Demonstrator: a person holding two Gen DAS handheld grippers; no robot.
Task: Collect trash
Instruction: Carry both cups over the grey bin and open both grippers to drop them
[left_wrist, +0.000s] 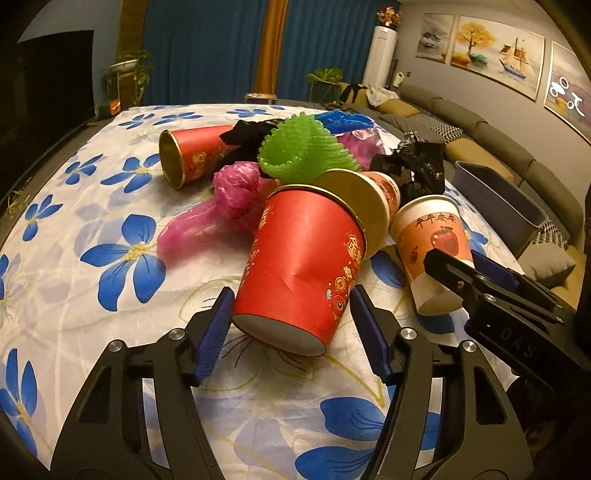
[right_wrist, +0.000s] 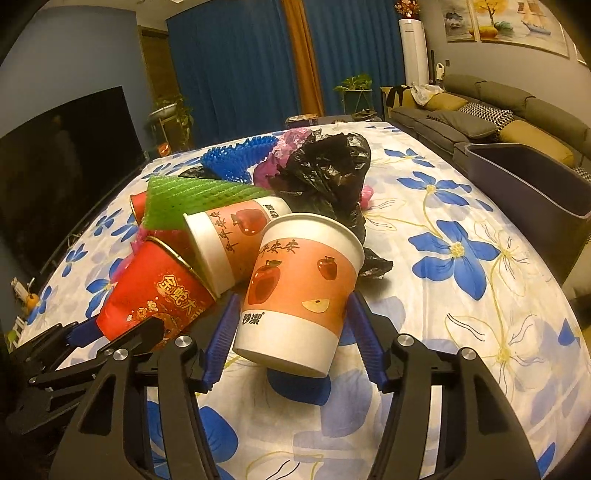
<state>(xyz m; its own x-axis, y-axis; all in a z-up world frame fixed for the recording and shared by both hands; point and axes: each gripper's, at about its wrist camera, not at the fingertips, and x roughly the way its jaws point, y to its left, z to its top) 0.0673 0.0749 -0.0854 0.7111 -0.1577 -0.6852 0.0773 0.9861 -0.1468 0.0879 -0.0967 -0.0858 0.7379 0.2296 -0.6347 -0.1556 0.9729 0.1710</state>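
A pile of trash lies on the flowered tablecloth (left_wrist: 92, 206). My left gripper (left_wrist: 291, 325) is shut on a red paper cup (left_wrist: 299, 266), pads pressed on both sides near its base; the cup wall is dented. My right gripper (right_wrist: 291, 332) is shut on a white and orange apple-print cup (right_wrist: 299, 291), pads on its lower sides, the cup tilted. The right gripper also shows in the left wrist view (left_wrist: 458, 273). Behind lie another apple-print cup (right_wrist: 229, 240), another red cup (left_wrist: 192, 155), green foam net (left_wrist: 299, 151), blue foam net (right_wrist: 236, 158), pink bags (left_wrist: 229, 195) and black bags (right_wrist: 325, 173).
A grey bin (right_wrist: 535, 184) stands off the table's right edge. A sofa (right_wrist: 480, 110) runs along the right wall. A dark TV (right_wrist: 62, 166) is at the left. Bare cloth lies right of the pile (right_wrist: 461, 295).
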